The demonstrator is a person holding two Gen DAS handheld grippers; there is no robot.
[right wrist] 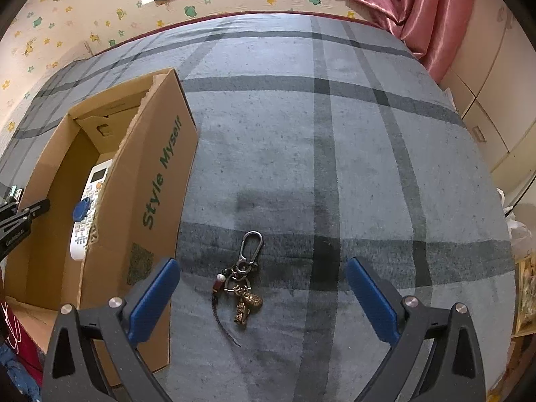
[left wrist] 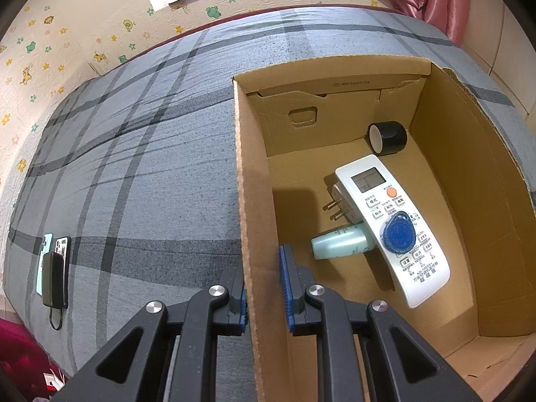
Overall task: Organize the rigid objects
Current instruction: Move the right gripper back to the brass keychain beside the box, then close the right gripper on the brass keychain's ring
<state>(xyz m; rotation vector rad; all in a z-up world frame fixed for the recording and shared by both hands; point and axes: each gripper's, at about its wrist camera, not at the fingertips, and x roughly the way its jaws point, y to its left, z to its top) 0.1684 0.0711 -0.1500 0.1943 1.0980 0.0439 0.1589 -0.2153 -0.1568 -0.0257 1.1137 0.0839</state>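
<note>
Left hand-held gripper (left wrist: 264, 288): closest to us in the left wrist view, we see its blue pads clamped on the left wall of the cardboard box (left wrist: 254, 201)
Right hand-held gripper (right wrist: 261, 296): jaws spread wide above the bed (right wrist: 368, 167), gripping nothing
Keychain (right wrist: 244, 284): we see it lying on the grey plaid cover between the open fingers, touching neither, just right of the box
Box contents: white remote control (left wrist: 392, 224) with a blue tag (left wrist: 398, 234) lying on it; a pale green bottle (left wrist: 341, 243) and a white plug (left wrist: 336, 197) partly beneath it; black tape roll (left wrist: 388, 137) in the far corner
Far left on the bed: two phones (left wrist: 55, 261)
</note>
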